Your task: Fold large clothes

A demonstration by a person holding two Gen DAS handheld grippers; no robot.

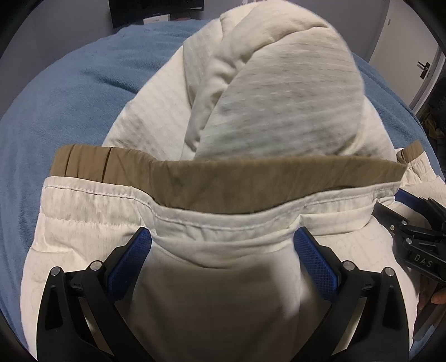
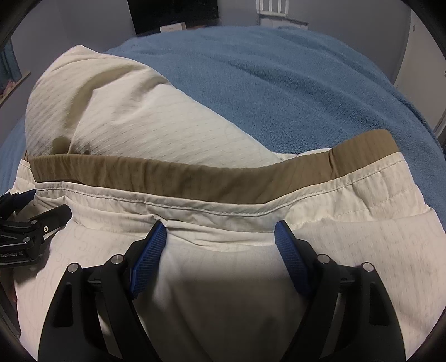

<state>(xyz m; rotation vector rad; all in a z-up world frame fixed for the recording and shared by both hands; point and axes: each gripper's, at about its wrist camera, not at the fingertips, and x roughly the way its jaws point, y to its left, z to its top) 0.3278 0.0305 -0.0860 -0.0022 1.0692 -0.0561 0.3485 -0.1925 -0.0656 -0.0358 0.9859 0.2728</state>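
**A:** What is the garment lying on, and what is around it?

**B:** The cream quilted jacket [image 1: 251,111] is lying on a blue fleece blanket [image 1: 69,92] that is covering the whole surface. Beyond the far edge of the blanket I am seeing grey walls and a dark flat screen [image 2: 172,14].

**A:** Are your two cameras showing different things?

**B:** Yes. My left view is showing a door with a dark handle [image 1: 423,69] past the blanket's right edge, and a bulging roll of the jacket rising over its tan ribbed hem band [image 1: 223,178]. My right view is showing a white railed frame [image 2: 273,11] beyond the blanket's far edge, plus far more bare blanket on the right of the jacket. Each view is also catching the other tool at the jacket's side.

**A:** And the grippers, relative to the jacket?

**B:** My left gripper [image 1: 223,242] is standing wide, its blue pads [image 1: 131,261] pressing on either side of a thick bunched fold just on my side of the hem band, so I am gripping the jacket there. My right gripper [image 2: 220,234] is doing the same further along that band, jaws wide with a puffy fold filling the gap between them.
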